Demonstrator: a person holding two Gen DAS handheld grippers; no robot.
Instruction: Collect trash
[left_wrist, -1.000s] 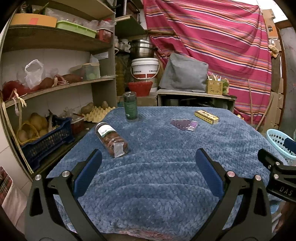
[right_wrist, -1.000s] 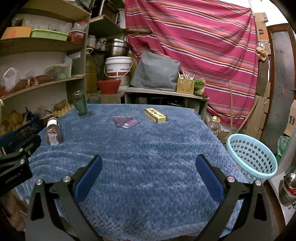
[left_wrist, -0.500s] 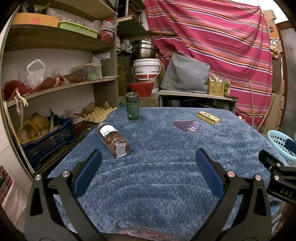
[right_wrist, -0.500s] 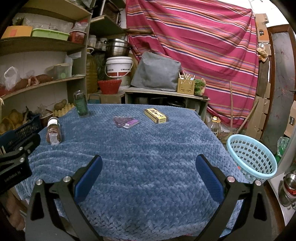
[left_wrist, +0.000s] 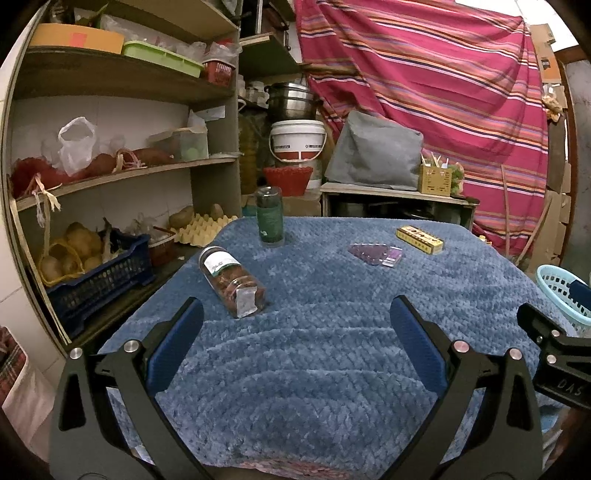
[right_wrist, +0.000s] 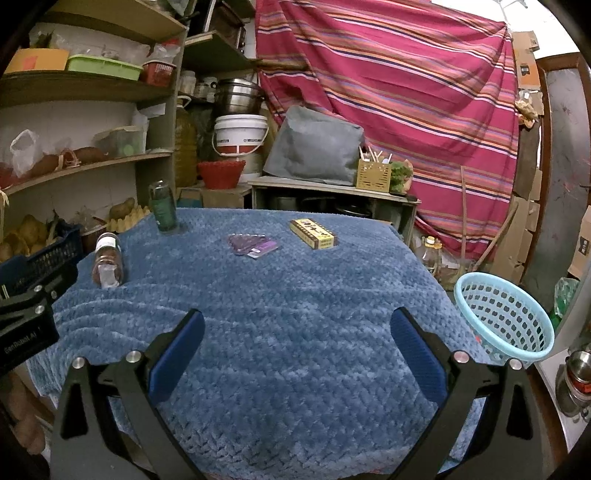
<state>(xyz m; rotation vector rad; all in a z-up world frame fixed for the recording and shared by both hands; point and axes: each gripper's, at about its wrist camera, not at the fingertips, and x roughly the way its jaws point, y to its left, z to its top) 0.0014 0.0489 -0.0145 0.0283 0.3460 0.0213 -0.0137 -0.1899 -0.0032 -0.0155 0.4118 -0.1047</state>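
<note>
A clear jar (left_wrist: 232, 284) lies on its side on the blue blanket, just ahead and left of my open, empty left gripper (left_wrist: 295, 325). A green bottle (left_wrist: 270, 216) stands upright farther back. A purple wrapper (left_wrist: 375, 254) and a yellow box (left_wrist: 419, 239) lie at the far right. In the right wrist view my right gripper (right_wrist: 297, 326) is open and empty over the blanket's near part, with the jar (right_wrist: 108, 264) far left, the bottle (right_wrist: 163, 206), wrapper (right_wrist: 253, 244) and box (right_wrist: 314, 233) ahead. A light blue basket (right_wrist: 504, 317) stands off the table's right side.
Shelves (left_wrist: 110, 177) with crates, potatoes and bags stand along the left. A low bench (left_wrist: 395, 195) with a grey bag and a striped red curtain (left_wrist: 443, 92) are behind the table. The basket's rim (left_wrist: 550, 277) shows at the right in the left wrist view.
Both views have shifted very slightly; the table objects sit a touch higher in frame. Both grippers stay open and empty.
</note>
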